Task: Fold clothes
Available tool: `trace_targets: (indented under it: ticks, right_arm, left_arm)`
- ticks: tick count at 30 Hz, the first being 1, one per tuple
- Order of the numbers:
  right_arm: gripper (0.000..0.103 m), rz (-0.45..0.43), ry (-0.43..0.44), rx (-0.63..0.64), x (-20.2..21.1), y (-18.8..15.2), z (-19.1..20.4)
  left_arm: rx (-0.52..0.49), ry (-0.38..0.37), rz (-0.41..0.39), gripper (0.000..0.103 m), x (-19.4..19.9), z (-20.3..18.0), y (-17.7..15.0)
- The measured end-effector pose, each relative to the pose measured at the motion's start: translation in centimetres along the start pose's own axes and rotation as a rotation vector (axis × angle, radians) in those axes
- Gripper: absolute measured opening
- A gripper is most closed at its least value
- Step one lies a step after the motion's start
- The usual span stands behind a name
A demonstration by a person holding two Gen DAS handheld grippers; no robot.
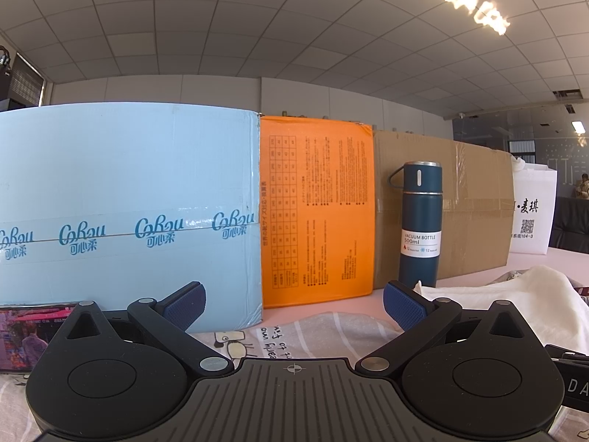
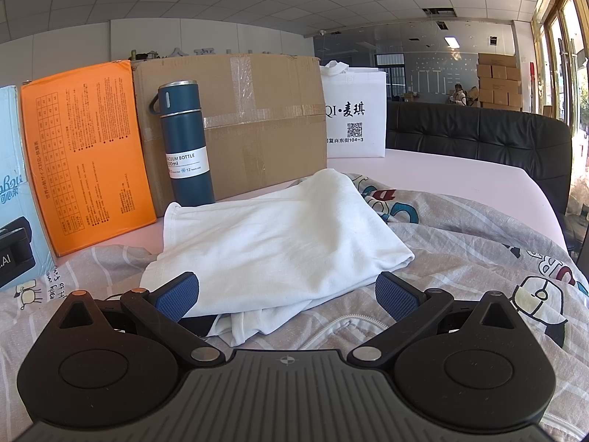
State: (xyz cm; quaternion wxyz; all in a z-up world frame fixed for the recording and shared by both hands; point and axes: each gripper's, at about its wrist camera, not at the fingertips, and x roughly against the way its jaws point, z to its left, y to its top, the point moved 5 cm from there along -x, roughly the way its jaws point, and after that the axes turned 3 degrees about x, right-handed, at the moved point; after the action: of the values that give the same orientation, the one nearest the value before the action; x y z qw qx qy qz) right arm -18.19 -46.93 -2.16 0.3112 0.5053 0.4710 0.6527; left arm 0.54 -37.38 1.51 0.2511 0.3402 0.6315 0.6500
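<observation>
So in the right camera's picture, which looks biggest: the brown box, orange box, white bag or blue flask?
Largest to smallest as seen:
1. brown box
2. orange box
3. white bag
4. blue flask
The boxes look close; nearness may mislead.

Back row, left to right: light-blue carton, orange box, taped brown cardboard box, white printed bag. Dark-blue vacuum bottle stood upright before the brown box. Phone lay far left, screen lit.
</observation>
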Motion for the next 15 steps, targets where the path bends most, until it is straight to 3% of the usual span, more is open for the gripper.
trace_targets:
  ticks: [15]
  right_arm:
    - [0.103, 0.003, 0.002, -0.001, -0.05, -0.04, 0.01]
  left_arm:
    - [0.003, 0.001, -0.004, 0.103, 0.09, 0.03, 0.03]
